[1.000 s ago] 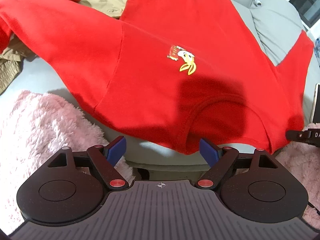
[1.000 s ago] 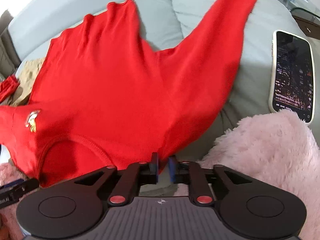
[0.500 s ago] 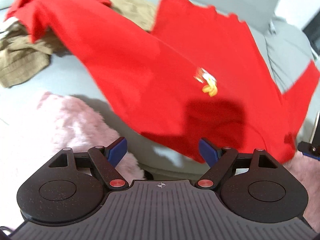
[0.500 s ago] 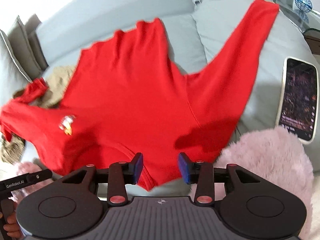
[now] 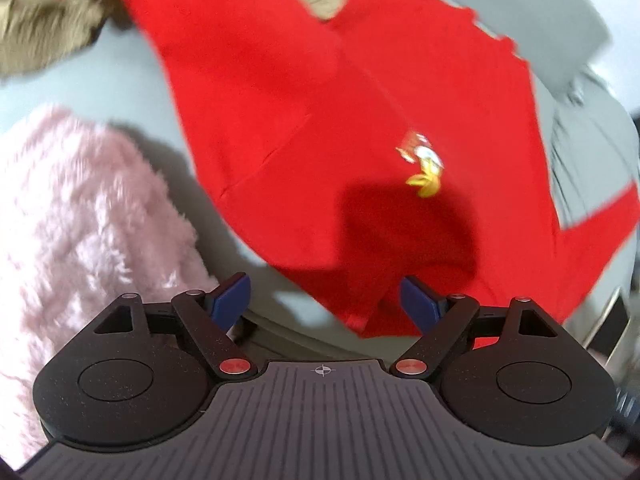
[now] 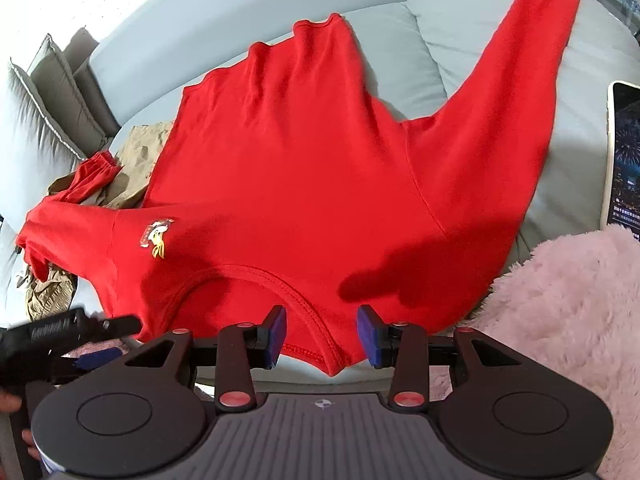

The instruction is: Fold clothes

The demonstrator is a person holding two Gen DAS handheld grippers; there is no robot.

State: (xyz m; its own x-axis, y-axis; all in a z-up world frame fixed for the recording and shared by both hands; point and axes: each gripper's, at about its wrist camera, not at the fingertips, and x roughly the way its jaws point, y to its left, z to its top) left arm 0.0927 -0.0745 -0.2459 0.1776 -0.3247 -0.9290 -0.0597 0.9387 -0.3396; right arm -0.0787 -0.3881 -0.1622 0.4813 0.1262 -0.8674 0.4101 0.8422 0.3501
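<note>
Two hand-held grippers (image 6: 322, 336), one red shirt (image 6: 300, 184)

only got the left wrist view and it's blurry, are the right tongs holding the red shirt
observer: no, the right tongs have just been opening; the red shirt collar lies loose between them.
operator: where does the far sleeve end
observer: the sleeve is spread out straight, its cuff up on the grey sofa cushion.
operator: anything beside it
observer: a phone lies screen up to the right of it, above the pink fluffy blanket.
</note>
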